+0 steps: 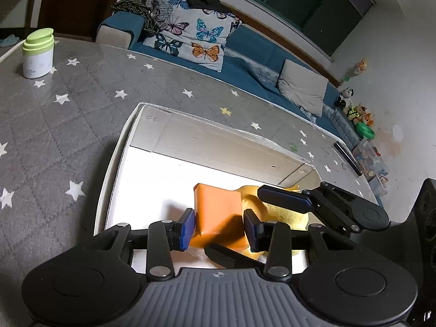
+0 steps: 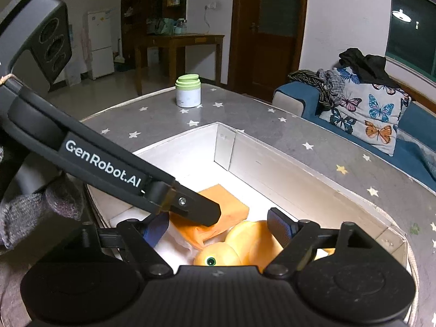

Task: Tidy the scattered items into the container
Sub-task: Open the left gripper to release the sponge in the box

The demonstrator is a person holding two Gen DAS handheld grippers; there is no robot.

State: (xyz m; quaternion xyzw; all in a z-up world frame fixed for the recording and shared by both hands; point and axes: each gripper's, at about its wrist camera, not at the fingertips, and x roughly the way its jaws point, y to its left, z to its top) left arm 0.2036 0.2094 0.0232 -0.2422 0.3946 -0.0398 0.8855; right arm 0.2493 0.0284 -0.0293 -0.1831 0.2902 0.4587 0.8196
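White open-topped box (image 1: 120, 147) on a grey star-printed table cover (image 1: 54, 114), holding two items side by side: an orange block (image 1: 218, 212) and a yellow plush duck (image 2: 245, 245) with a green eye, the two touching. Left gripper (image 1: 219, 227): reaches into the box, blue pads (image 1: 188, 227) set on either side of the orange block, which sits between the jaws at a middling width; whether the pads press on it or merely flank it cannot be told. Right gripper (image 2: 218, 229): jaws spread fairly wide over the duck, which lies below and between them with clear space at both pads, nothing held. One finger of the left gripper lies across the orange block just ahead of the right jaws. Beyond both jaws, well apart from the box, a white jar with a green lid (image 1: 36, 54) stands upright on the table cover.
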